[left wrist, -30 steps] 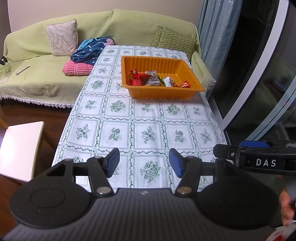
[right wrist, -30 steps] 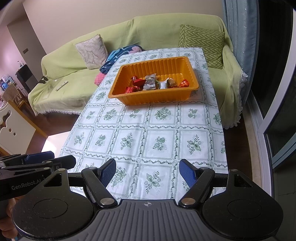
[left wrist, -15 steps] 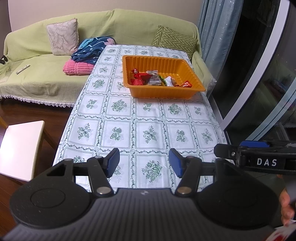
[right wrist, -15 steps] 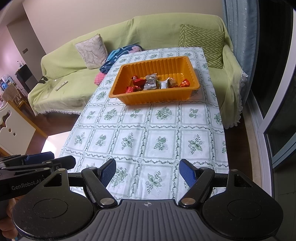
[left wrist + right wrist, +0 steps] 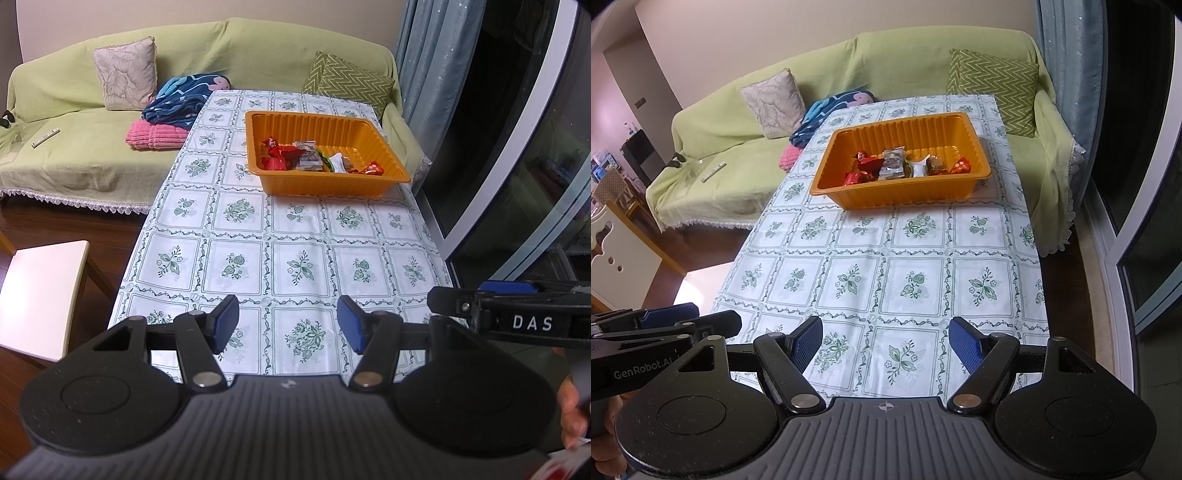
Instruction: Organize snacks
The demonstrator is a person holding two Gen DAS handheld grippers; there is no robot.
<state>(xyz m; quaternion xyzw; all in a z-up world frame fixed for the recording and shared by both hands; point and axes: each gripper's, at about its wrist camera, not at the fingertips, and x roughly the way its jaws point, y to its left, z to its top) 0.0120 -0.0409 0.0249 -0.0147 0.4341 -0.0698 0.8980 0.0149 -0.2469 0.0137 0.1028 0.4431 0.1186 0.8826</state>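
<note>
An orange plastic tray point(image 5: 317, 184) point(image 5: 905, 194) stands on the far half of a long table with a green floral cloth point(image 5: 295, 266) point(image 5: 897, 273). Several wrapped snacks point(image 5: 306, 157) point(image 5: 905, 166) lie along its near side: red wrappers, a clear pack, a white piece. My left gripper point(image 5: 288, 325) hangs open over the table's near end, nothing between its blue pads. My right gripper point(image 5: 886, 345) is open too and empty, beside the left one. Each gripper shows at the edge of the other's view.
A green-covered sofa point(image 5: 74, 158) point(image 5: 720, 155) wraps the table's far end and left side, with cushions, a folded blue and pink blanket point(image 5: 173, 110) and a remote. A white stool point(image 5: 37, 295) stands left of the table. Glass doors and a curtain point(image 5: 436, 55) run along the right.
</note>
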